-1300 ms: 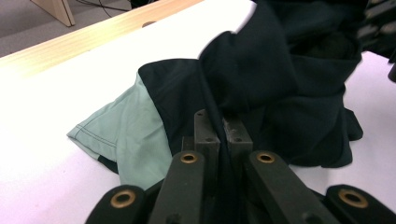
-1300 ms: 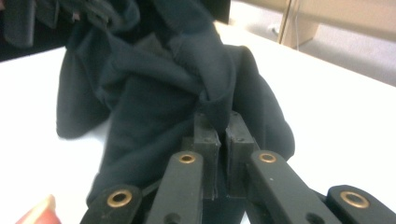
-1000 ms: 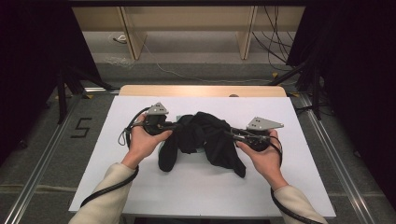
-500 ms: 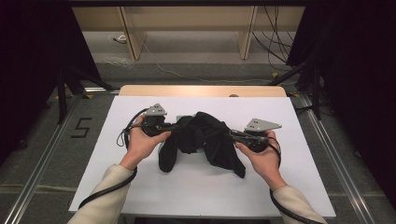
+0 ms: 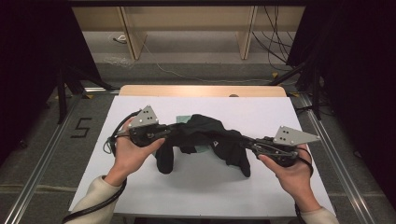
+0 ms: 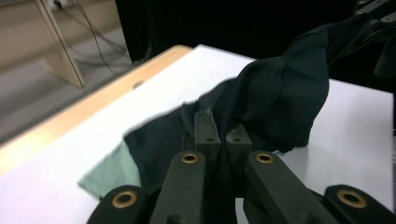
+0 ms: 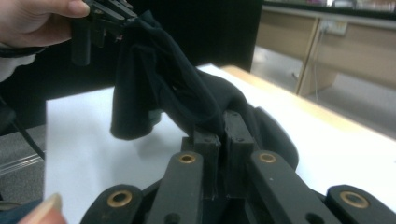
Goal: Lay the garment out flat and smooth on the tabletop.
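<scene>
left gripper (image 5: 173, 132): jaws pressed together, pinching an edge of the dark garment (image 5: 205, 140); the close view (image 6: 218, 135) shows cloth clamped between the tips
right gripper (image 5: 246, 143): jaws have just been closing and now pinch the garment's other end, cloth between them; see the close view (image 7: 223, 128)
dark garment: black-green cloth, slung between the two grippers, bunched in the middle; its two loose ends hang down toward the worktop (image 5: 280, 112), one near each gripper
garment contact: lower folds look to rest on the worktop; can't tell about the hanging tips
inner lining: a pale green patch shows at the fold under the garment (image 6: 109, 172), lying on the worktop
left hand (image 5: 133, 151): wraps the left gripper from below, cream sleeve (image 5: 95, 198) at the wrist
right hand (image 5: 289, 175): holds the right gripper at the worktop's right side
spacing: grippers well apart, garment stretched between
worktop: white sheet, wooden strip (image 5: 201, 91) along the far edge
</scene>
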A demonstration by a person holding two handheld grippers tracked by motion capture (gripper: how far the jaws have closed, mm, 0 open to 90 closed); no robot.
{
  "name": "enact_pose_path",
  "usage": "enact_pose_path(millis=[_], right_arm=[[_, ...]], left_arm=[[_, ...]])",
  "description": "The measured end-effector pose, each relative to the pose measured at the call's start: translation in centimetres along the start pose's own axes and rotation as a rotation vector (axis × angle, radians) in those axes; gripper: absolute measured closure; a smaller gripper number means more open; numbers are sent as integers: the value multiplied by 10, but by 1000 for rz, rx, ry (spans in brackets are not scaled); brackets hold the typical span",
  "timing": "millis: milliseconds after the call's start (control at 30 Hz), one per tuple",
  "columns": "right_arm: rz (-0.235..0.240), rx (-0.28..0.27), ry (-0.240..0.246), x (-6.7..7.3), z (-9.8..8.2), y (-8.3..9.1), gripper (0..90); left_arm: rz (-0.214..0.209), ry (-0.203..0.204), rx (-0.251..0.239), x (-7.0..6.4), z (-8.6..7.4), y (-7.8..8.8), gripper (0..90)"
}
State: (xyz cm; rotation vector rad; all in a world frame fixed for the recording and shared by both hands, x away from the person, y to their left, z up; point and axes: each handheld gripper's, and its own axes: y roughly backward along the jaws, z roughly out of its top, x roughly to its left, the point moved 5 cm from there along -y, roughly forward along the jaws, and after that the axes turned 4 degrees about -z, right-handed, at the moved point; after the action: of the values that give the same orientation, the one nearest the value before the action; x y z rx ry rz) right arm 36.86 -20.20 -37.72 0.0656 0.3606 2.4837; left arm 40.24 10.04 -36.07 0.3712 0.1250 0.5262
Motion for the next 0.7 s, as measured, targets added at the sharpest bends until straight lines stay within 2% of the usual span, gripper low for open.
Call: enact_pose_path(millis=[100, 133, 200, 267, 367, 567, 667, 700], right_arm=[[6, -24, 20, 5, 10, 9, 866], [8, -49, 39, 10, 21, 18, 866], [8, -75, 57, 13, 31, 26, 866], [11, -98, 68, 18, 41, 31, 866], [19, -124, 82, 23, 51, 39, 866], [28, -156, 94, 29, 64, 51, 866], [36, -160, 89, 28, 66, 53, 866], [40, -160, 75, 26, 67, 52, 866]], left_arm=[[-3, -41, -35, -13, 14, 16, 874], [-12, -62, -53, -21, 23, 26, 874], [-11, -73, -61, -24, 27, 30, 874], [-3, -109, -85, -34, 38, 42, 875], [-4, -133, -108, -42, 49, 51, 874], [-14, -166, -121, -53, 61, 61, 874], [-16, -166, -115, -52, 61, 60, 874], [-17, -158, -100, -47, 61, 56, 874]])
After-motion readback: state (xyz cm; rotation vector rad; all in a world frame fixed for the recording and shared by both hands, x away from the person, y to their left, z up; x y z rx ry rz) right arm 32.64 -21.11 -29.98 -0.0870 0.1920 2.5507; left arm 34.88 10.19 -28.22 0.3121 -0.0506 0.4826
